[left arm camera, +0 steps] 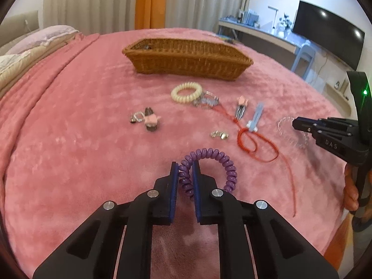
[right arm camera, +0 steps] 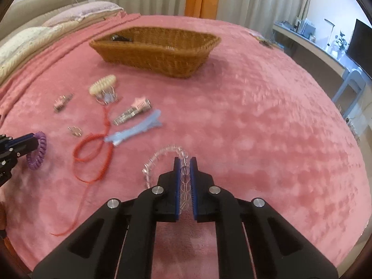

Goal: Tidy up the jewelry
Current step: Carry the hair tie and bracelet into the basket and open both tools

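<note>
On the pink bed (left arm camera: 69,139), both grippers are loaded rn. Left gripper (left arm camera: 185,172) has its fingers pinching a purple coil bracelet (left arm camera: 218,160); right gripper (right arm camera: 185,169) is pinching a clear bead bracelet (right arm camera: 158,155), w/ the rest of the loop hanging off to the left. So imo we're at the carry step: next move is lifting both up and over the basket (right arm camera: 176,69) at the far side, then letting go inside. Cream coil bracelet (left arm camera: 186,92), red cord (left arm camera: 255,144), blue clip (right arm camera: 137,130) etc. not yet sorted.

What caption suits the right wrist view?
Right gripper pinches a clear bead bracelet above the pink blanket, wicker basket beyond.
</note>
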### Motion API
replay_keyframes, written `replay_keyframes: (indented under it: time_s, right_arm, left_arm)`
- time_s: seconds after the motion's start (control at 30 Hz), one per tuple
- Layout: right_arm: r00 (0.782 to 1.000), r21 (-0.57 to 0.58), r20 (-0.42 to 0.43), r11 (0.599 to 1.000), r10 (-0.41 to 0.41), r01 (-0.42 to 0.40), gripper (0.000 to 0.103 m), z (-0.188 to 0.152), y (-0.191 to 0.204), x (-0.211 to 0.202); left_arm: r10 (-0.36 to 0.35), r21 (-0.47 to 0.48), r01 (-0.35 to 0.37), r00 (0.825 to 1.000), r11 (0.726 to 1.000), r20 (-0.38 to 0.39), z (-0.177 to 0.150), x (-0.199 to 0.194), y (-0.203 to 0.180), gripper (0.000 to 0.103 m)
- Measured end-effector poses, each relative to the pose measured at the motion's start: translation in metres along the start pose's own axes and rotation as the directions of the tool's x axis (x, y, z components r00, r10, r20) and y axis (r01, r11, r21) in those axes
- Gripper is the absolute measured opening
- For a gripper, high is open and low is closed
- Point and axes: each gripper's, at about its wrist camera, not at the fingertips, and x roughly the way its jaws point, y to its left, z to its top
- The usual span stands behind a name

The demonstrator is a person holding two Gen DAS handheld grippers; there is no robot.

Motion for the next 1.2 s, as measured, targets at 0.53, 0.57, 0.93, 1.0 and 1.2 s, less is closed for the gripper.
replay_keyframes:
  time_s: [0.53, 0.57, 0.93, 1.0, 1.2]
  right_arm:
    - [0.968, -0.011, 0.247, 0.999, 0.049, -0.048, 0.006, 0.115, 0.009, -0.055]
    - [0.964, -0.015, 0.261, 0.999, 0.048, -0.046, 0.006, 0.124, 0.009, -0.054]
    - [0.95, 0.045, 0.28, 0.987, 0.138, -0.157, 0.006, 0.216, 0.002, 0.011]
    - [0.951, 0.07, 0.245, 0.975, 0.187, -0.21, 0.006, 0.226, -0.001, 0.036]
    - [0.957, 0.112, 0.173, 0.96, 0.233, -0.255, 0.006, 0.226, 0.001, 0.088]
  left_arm:
    - [-0.012, 0.044, 0.001, 0.97, 0.999, 0.242, 0.114, -0.031, -0.011, 0.01]
    - [-0.008, 0.049, -0.005, 0.967, 0.999, 0.256, 0.126, -0.028, -0.011, 0.01]
    - [-0.015, 0.025, 0.009, 0.964, 1.0, 0.267, 0.216, 0.045, -0.001, 0.01]
    - [-0.015, 0.015, 0.011, 0.969, 1.0, 0.247, 0.224, 0.065, 0.004, 0.01]
    - [-0.021, -0.018, 0.024, 0.986, 1.0, 0.164, 0.223, 0.12, 0.019, 0.01]
